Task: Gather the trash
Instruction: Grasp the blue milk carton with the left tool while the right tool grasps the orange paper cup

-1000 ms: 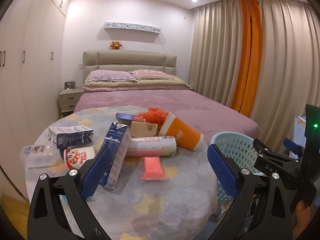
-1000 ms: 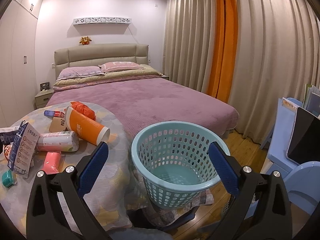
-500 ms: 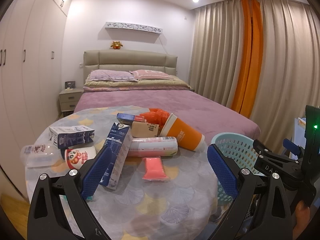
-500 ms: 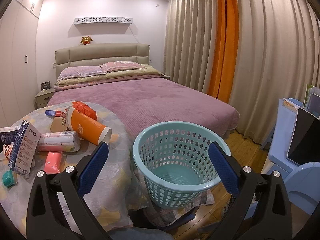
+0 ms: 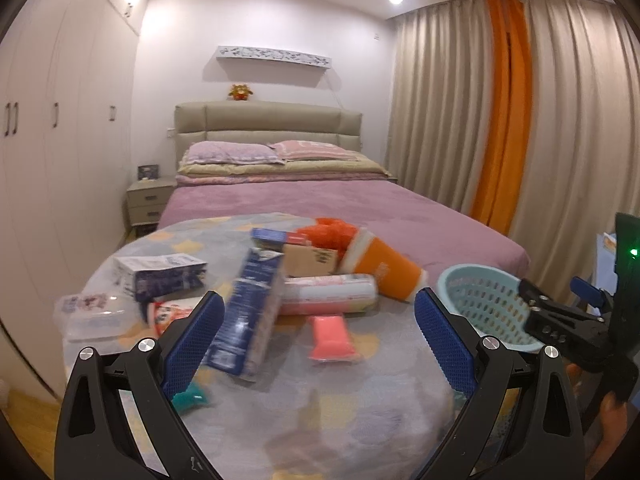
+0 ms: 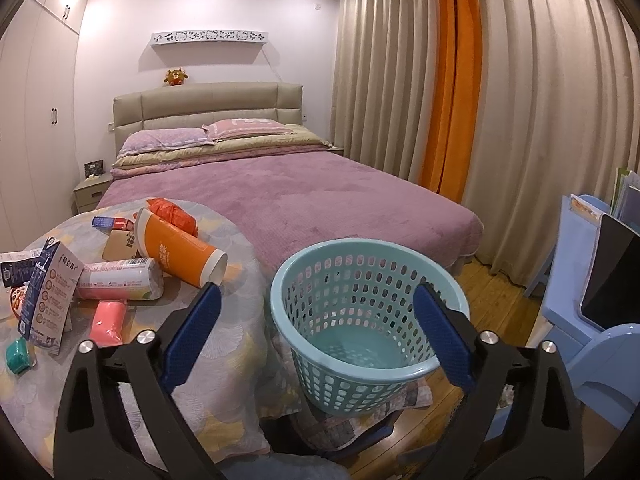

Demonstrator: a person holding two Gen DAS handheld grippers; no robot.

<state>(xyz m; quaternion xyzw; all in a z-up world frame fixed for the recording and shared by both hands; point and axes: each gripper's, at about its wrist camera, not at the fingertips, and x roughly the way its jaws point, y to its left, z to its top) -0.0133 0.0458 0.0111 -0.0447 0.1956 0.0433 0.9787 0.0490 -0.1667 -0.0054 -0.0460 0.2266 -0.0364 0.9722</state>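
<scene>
Trash lies on a round table (image 5: 360, 408): a blue carton (image 5: 248, 316), a pink packet (image 5: 332, 338), a white-and-pink roll (image 5: 328, 294), an orange cup (image 5: 384, 270), a brown box (image 5: 310, 260), a clear tub (image 5: 94, 316). My left gripper (image 5: 316, 344) is open and empty, above the table in front of the pile. My right gripper (image 6: 316, 340) is open and empty, held over the near rim of a teal basket (image 6: 360, 264), which also shows in the left wrist view (image 5: 480, 292). The orange cup (image 6: 176, 252) and pink packet (image 6: 107, 320) show at left.
A bed (image 6: 280, 200) with a purple cover stands behind the table. Curtains (image 6: 520, 100) hang on the right. A blue chair (image 6: 580, 320) is at right. A nightstand (image 5: 148, 204) and wardrobes (image 5: 48, 140) are at left. A small teal object (image 6: 18, 354) lies on the table.
My left gripper has moved slightly forward and left toward the pile; the view is blurred by motion. My right gripper has shifted slightly, the basket now a little more centred.
</scene>
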